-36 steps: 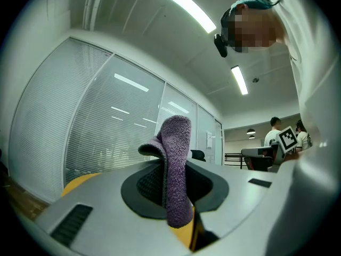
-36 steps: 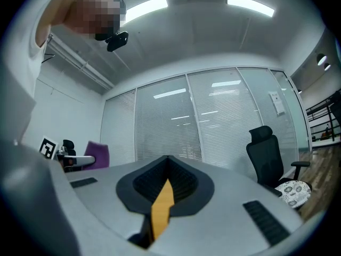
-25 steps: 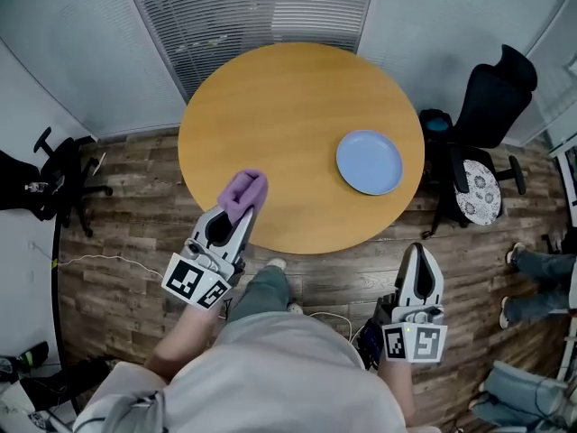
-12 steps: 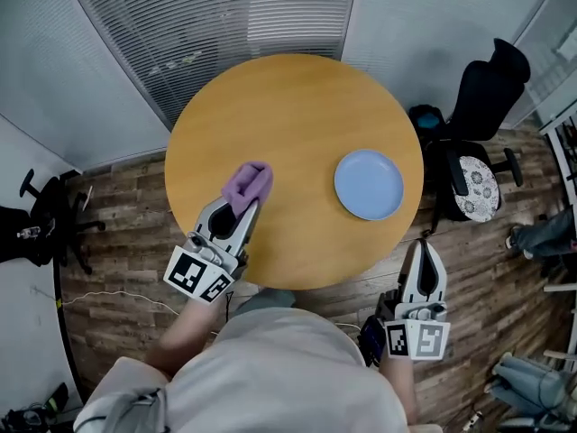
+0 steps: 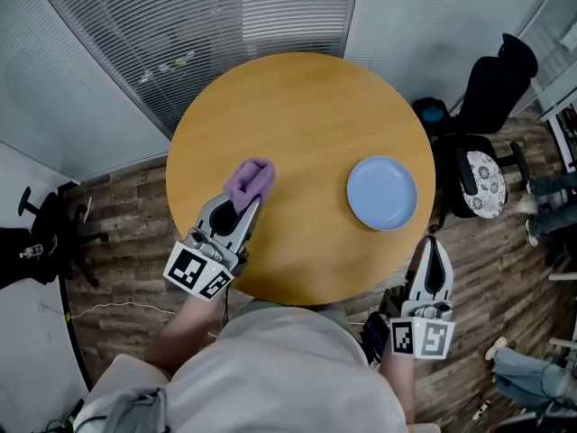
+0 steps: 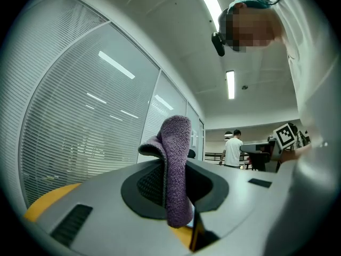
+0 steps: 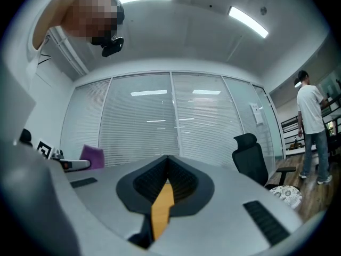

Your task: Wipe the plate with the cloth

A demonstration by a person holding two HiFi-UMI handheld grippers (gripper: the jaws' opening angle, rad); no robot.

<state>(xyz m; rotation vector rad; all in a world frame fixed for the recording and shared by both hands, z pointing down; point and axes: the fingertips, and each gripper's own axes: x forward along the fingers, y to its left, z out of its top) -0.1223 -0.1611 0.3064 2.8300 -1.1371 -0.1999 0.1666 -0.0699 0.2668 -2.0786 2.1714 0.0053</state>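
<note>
A light blue plate (image 5: pixel 382 193) lies on the right side of the round wooden table (image 5: pixel 297 106). My left gripper (image 5: pixel 243 202) is shut on a purple cloth (image 5: pixel 249 179), held over the table's left half, well left of the plate. In the left gripper view the cloth (image 6: pixel 176 164) hangs folded between the shut jaws. My right gripper (image 5: pixel 431 244) sits at the table's near right edge, just below the plate, shut with nothing in it. In the right gripper view the jaws (image 7: pixel 167 181) meet at the tips, and the purple cloth (image 7: pixel 92 156) shows far left.
A black office chair (image 5: pixel 494 97) and a patterned seat cushion (image 5: pixel 481 184) stand to the right of the table. Blinds on glass walls run behind the table. A person (image 7: pixel 311 127) stands at the far right. Wooden floor surrounds the table.
Both grippers have moved forward toward the table. The left gripper carried the cloth from the near edge to over the tabletop. The right gripper has come up to the table's edge near the plate.
</note>
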